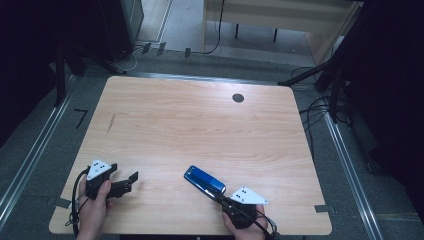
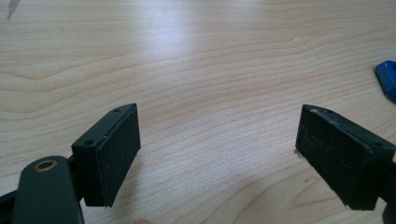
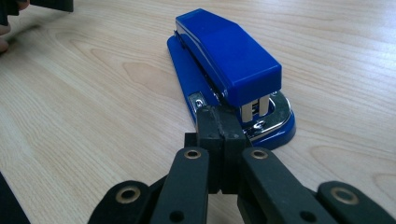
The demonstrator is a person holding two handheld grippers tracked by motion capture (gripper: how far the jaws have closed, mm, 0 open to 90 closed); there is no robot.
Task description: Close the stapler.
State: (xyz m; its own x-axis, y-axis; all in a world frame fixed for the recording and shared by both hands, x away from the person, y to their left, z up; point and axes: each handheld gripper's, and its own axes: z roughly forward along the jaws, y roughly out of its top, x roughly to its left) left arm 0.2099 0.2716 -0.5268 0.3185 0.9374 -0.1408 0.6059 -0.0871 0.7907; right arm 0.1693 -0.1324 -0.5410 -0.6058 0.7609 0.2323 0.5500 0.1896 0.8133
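A blue stapler (image 1: 204,180) lies flat on the wooden table (image 1: 200,125) near the front edge, right of centre. My right gripper (image 1: 218,196) is shut with nothing between its jaws. In the right gripper view its closed tips (image 3: 223,126) sit right at the stapler's (image 3: 224,60) metal-nosed near end; I cannot tell whether they touch. My left gripper (image 1: 129,182) rests at the front left, held in a hand, its jaws wide open over bare wood (image 2: 219,154). A corner of the stapler (image 2: 386,79) shows at the right edge of the left gripper view.
A round dark grommet (image 1: 238,98) sits near the table's far edge, and a short dark mark (image 1: 110,123) on the left side. Cables and metal floor rails run around the table. A wooden piece of furniture (image 1: 280,15) stands behind it.
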